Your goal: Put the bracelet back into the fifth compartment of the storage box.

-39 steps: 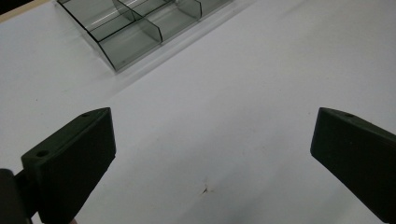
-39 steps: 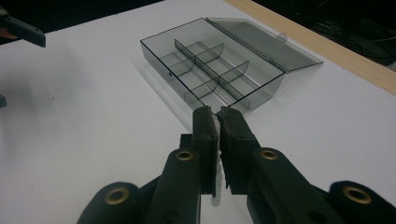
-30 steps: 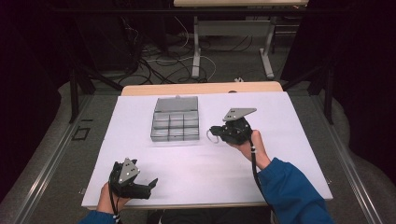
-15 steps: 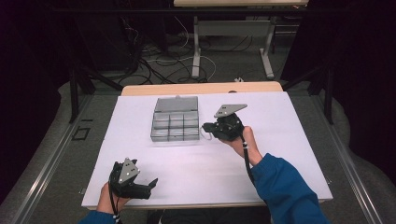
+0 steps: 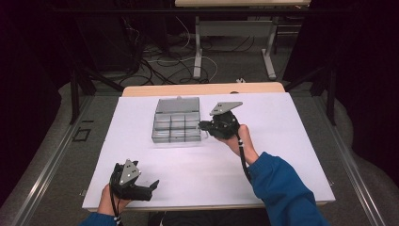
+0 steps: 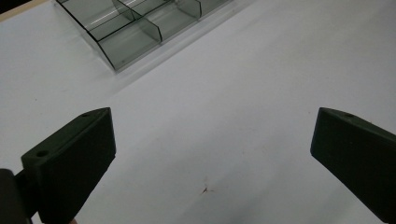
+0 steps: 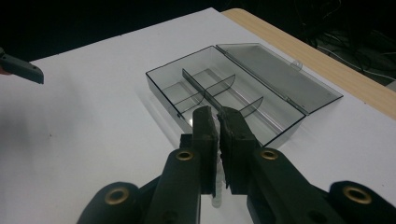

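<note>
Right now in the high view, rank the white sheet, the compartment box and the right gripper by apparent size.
1. white sheet
2. compartment box
3. right gripper, clearly smaller than the box with its open lid.

In the right gripper view, sth small & clear sat pinched between the right gripper (image 7: 218,122) pads (image 7: 205,135), but the pads hid nearly all of it; only a pale tip showed below them, too little to tell what it was. In the high view it was too small to make out. The compartment box (image 7: 233,88) had its near wall partly hidden behind the jaws. In the left gripper view the box (image 6: 135,28) was cut off by the top edge, and both jaws of the left gripper (image 6: 210,154) ran off the frame's sides & bottom. Box contents, if any, couldn't be told from the high view.
</note>
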`<state>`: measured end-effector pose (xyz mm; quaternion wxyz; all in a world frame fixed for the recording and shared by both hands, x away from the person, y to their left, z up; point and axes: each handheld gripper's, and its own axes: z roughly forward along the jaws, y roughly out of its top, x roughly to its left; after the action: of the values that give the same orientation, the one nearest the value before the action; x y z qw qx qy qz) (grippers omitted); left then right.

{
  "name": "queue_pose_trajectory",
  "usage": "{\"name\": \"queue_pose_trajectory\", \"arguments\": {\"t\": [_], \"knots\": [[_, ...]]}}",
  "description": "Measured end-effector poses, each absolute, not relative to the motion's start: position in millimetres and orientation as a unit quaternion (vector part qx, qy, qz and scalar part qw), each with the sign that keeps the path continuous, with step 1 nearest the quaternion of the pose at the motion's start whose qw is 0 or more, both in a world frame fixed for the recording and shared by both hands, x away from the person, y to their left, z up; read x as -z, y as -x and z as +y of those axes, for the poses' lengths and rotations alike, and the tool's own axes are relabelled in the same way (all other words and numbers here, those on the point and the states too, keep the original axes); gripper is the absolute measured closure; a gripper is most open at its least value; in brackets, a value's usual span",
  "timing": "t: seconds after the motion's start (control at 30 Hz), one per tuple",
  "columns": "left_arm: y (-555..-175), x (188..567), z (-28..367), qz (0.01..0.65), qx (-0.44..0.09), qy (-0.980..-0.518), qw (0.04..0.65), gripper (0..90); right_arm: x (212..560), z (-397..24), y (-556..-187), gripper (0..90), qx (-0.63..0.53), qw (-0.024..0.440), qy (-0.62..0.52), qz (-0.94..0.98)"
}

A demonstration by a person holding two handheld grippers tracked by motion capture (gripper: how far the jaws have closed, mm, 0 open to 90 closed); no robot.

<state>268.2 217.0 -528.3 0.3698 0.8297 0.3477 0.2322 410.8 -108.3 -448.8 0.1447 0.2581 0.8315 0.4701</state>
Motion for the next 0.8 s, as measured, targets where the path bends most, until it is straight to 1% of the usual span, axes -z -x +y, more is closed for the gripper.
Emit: {"name": "queue_pose_trajectory", "arguments": {"t": [0.63,0.8], "knots": [[-268.2,528.8,216.7,0.350,-0.230,-0.829,0.371,0.1,447.0,-85.9,-423.2,85.6,-0.476,0.154,-0.264,0.825],[-268.2,528.5,216.9,0.347,-0.231,-0.830,0.370,0.1,445.7,-81.6,-425.4,85.6,-0.474,0.149,-0.265,0.827]]}}
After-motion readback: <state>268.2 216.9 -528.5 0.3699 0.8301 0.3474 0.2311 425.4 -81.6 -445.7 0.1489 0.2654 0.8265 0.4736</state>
